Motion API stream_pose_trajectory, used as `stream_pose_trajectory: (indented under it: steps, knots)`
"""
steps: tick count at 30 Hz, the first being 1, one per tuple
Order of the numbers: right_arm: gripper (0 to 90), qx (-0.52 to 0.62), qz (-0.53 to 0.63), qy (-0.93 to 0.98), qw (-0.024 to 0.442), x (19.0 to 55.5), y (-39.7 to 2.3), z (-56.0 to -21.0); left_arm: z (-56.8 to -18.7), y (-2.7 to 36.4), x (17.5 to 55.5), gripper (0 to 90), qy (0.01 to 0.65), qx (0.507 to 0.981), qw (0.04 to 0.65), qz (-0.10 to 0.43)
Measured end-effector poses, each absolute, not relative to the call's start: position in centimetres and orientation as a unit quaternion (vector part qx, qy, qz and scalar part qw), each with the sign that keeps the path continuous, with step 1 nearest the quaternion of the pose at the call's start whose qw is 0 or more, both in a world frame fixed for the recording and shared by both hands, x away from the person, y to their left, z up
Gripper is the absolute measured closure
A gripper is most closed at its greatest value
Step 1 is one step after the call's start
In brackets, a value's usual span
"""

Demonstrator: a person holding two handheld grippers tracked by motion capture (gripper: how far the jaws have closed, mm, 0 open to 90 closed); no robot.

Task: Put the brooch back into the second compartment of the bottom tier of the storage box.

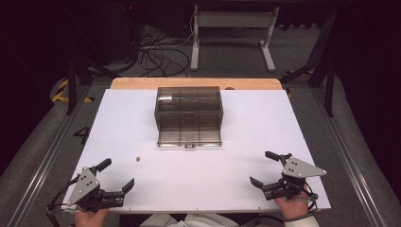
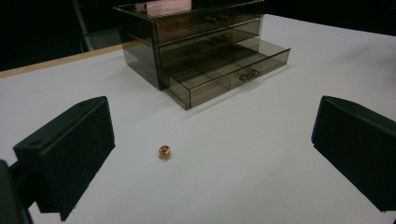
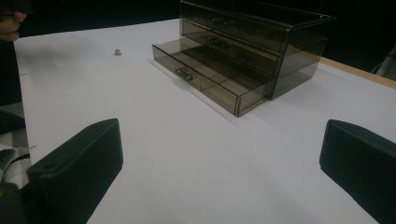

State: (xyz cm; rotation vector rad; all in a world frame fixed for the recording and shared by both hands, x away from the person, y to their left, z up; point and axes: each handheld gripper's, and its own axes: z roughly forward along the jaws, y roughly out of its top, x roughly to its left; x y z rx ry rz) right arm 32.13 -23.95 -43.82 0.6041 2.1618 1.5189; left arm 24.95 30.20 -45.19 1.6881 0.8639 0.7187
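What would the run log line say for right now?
left gripper: open, empty | right gripper: open, empty | gold bead: on table, loose | drawer box: bottom drawer open

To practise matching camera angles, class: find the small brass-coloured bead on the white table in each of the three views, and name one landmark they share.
High view: the bead lies left of centre, in front of the drawer box's left corner.
Left gripper view: the bead sits low and centre-left, between the open jaws.
Right gripper view: the bead is a speck at upper left.
Shared landmark: the smoky drawer box with its bottom drawer pulled out.
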Motion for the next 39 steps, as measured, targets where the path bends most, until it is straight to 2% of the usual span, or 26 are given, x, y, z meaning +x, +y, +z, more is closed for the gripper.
stream_pose_trajectory:
  steps: [9, 30, 33, 39]
  knots:
    - [1.0, 0.217, 0.547, 0.779, 0.214, 32.1, -23.75, -43.91, -45.08, 30.07, 24.87, 0.2, 0.357, 0.707, 0.521, 0.318]
    - [1.6, 0.217, 0.554, 0.776, 0.207, 32.24, -23.8, -44.02, -44.71, 30.22, 24.69, 0.4, 0.345, 0.716, 0.519, 0.314]
    - [1.7, 0.218, 0.552, 0.778, 0.206, 32.26, -23.73, -44.05, -44.87, 30.41, 24.96, 1.3, 0.355, 0.719, 0.507, 0.315]
    - [1.9, 0.217, 0.551, 0.779, 0.204, 32.33, -23.65, -44.13, -44.39, 30.75, 25.14, 5.7, 0.355, 0.714, 0.525, 0.297]
